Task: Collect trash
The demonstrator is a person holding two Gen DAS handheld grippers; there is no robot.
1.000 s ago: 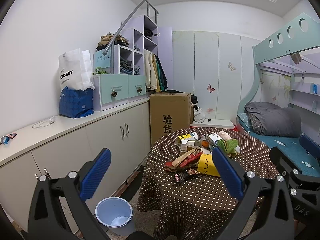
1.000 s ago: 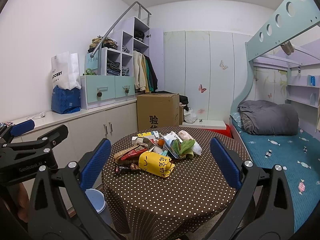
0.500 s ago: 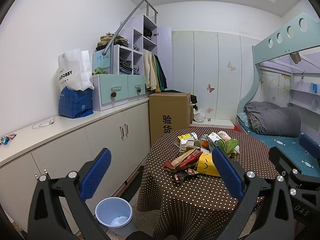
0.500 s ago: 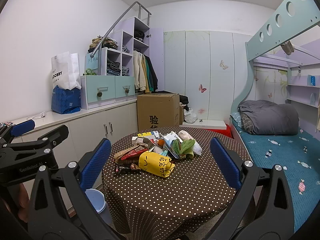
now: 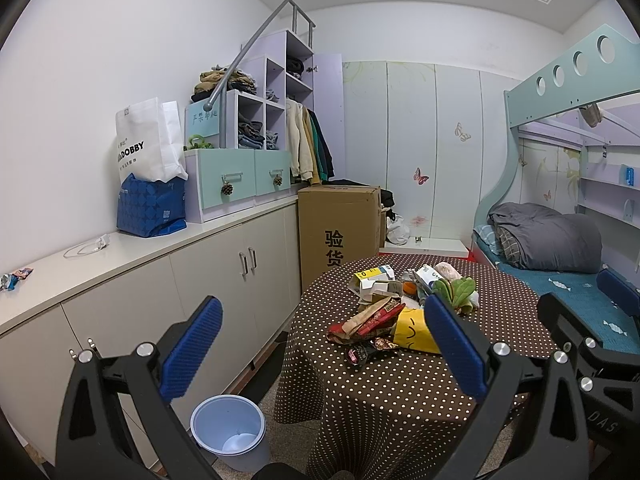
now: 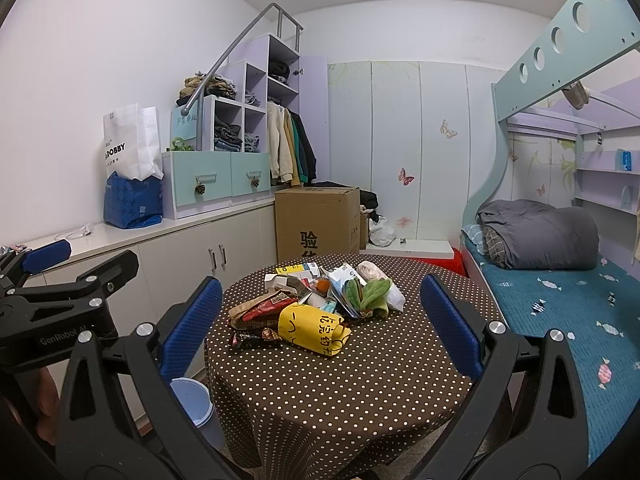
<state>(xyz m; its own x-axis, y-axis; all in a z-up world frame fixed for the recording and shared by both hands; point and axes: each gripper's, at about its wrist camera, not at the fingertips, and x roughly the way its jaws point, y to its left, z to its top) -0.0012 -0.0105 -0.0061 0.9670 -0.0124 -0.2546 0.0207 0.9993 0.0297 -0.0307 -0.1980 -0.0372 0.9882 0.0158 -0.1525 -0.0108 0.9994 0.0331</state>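
Yellow packet (image 6: 314,328) lies lengthwise left-to-right on table (image 6: 360,380); both grippers' jaws apart, holding nothing

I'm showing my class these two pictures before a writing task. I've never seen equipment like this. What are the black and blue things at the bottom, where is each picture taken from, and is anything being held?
There is no robot here: a person carries handheld tongs in each hand, each with a camera looking forward along its two blue-padded fingers. One picture looks out from the left tongs, the other from the right tongs. Both stand wide open and hold nothing. Ahead is a round table with a dotted brown cloth, bearing a pile of trash: a yellow bag, wrappers, small cartons. A pale blue bin stands on the floor to the table's left.
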